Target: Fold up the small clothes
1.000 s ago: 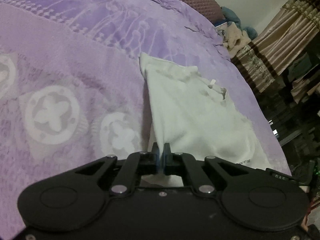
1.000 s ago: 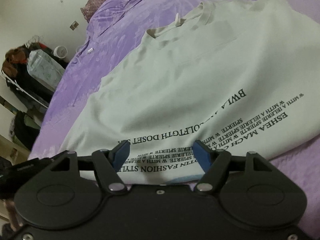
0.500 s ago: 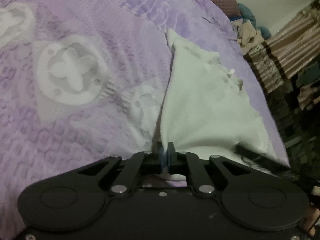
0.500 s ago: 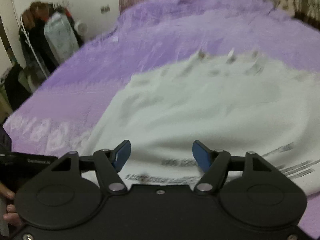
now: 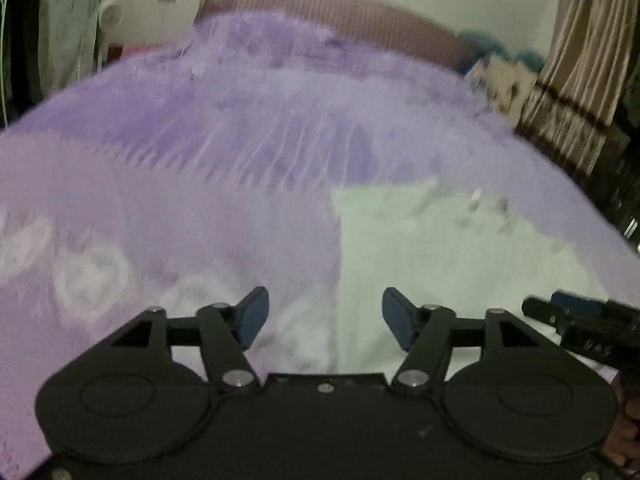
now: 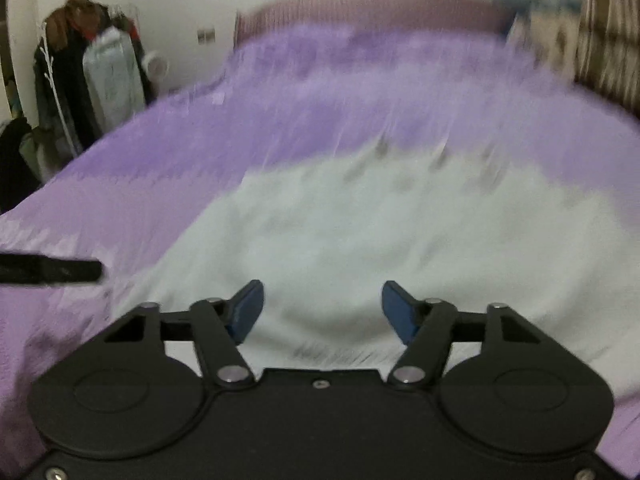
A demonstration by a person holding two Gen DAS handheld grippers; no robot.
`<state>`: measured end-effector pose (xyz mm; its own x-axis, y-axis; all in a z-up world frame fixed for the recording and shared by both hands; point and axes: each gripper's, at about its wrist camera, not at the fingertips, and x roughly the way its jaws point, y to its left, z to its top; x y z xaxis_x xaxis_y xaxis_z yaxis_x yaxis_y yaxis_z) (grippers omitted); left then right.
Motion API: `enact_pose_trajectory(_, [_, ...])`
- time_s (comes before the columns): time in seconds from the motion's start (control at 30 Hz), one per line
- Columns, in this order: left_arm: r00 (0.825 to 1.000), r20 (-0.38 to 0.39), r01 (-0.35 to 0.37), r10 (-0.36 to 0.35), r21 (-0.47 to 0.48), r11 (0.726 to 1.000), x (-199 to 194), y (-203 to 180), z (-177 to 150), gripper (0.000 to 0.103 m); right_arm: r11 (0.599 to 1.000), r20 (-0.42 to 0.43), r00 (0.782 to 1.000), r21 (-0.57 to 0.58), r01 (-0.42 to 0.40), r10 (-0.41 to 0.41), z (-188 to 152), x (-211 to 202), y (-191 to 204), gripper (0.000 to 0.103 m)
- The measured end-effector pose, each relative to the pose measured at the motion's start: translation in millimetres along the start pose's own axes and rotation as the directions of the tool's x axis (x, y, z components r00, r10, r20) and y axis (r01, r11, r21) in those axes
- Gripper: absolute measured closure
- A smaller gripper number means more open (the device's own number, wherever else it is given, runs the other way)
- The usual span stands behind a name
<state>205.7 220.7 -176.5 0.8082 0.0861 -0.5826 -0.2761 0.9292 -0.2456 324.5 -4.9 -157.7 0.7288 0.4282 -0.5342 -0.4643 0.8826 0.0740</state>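
A white T-shirt (image 5: pixel 460 252) lies flat on the purple bedspread (image 5: pixel 200 184), its collar towards the headboard. In the right wrist view the shirt (image 6: pixel 380 240) fills the middle, with black print near its close edge. My left gripper (image 5: pixel 325 316) is open and empty, above the shirt's left edge. My right gripper (image 6: pixel 322 312) is open and empty over the shirt's near hem. The right gripper also shows at the right edge of the left wrist view (image 5: pixel 584 324). Both views are motion-blurred.
A pink headboard (image 5: pixel 340 12) runs along the far end of the bed. Striped curtains (image 5: pixel 580 60) hang on the right. A coat rack with clothes (image 6: pixel 84 80) stands by the wall on the left. Soft toys (image 5: pixel 500 76) sit at the bed's far right corner.
My left gripper has opened and let go of the shirt's edge. Both grippers have lifted and tilted up towards the headboard. The shirt now lies flat.
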Motion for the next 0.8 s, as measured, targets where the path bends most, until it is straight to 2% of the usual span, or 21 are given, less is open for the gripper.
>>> enact_pose_trajectory(0.03, [1.0, 0.001, 0.022, -0.022, 0.0, 1.0, 1, -9, 5, 0.037, 1.0, 0.011, 1.0, -0.015, 0.022, -0.021, 5, -4, -8, 0.06])
enact_pose_trajectory(0.1, [0.998, -0.013, 0.067, -0.067, 0.003, 0.998, 11, -27, 12, 0.036, 0.999, -0.004, 0.999, 0.007, 0.045, -0.045, 9, -3, -26, 0.095])
enact_pose_trajectory(0.13, [0.997, -0.024, 0.075, -0.074, 0.007, 0.997, 19, -39, 13, 0.036, 0.998, -0.014, 0.999, 0.038, 0.048, -0.047, 9, 0, -38, 0.101])
enact_pose_trajectory(0.27, [0.994, -0.072, 0.09, -0.086, 0.054, 0.994, 64, -84, 5, 0.036, 0.991, -0.064, 0.996, 0.113, 0.064, -0.057, 4, 22, -72, 0.102])
enact_pose_trajectory(0.4, [0.988, -0.148, 0.055, -0.038, 0.117, 0.992, 108, -114, -12, 0.036, 0.979, -0.145, 0.983, 0.154, 0.132, -0.11, -13, 42, -95, 0.103])
enact_pose_trajectory(0.5, [0.987, -0.159, 0.024, 0.001, 0.155, 0.988, 123, -114, -26, 0.035, 0.975, -0.148, 0.982, 0.167, 0.145, -0.12, -26, 38, -118, 0.103])
enact_pose_trajectory(0.63, [0.99, -0.139, 0.059, -0.031, 0.202, 0.978, 124, -106, -37, 0.035, 0.968, -0.153, 0.962, 0.076, 0.238, -0.224, -33, 26, -138, 0.103])
enact_pose_trajectory(0.77, [0.989, -0.141, 0.075, -0.045, 0.215, 0.974, 117, -94, -40, 0.035, 0.963, -0.152, 0.965, 0.134, 0.233, -0.213, -35, 12, -164, 0.103])
enact_pose_trajectory(0.8, [0.989, -0.139, 0.068, -0.04, 0.207, 0.976, 115, -89, -41, 0.035, 0.95, -0.146, 0.952, 0.122, 0.287, -0.269, -35, 7, -167, 0.103])
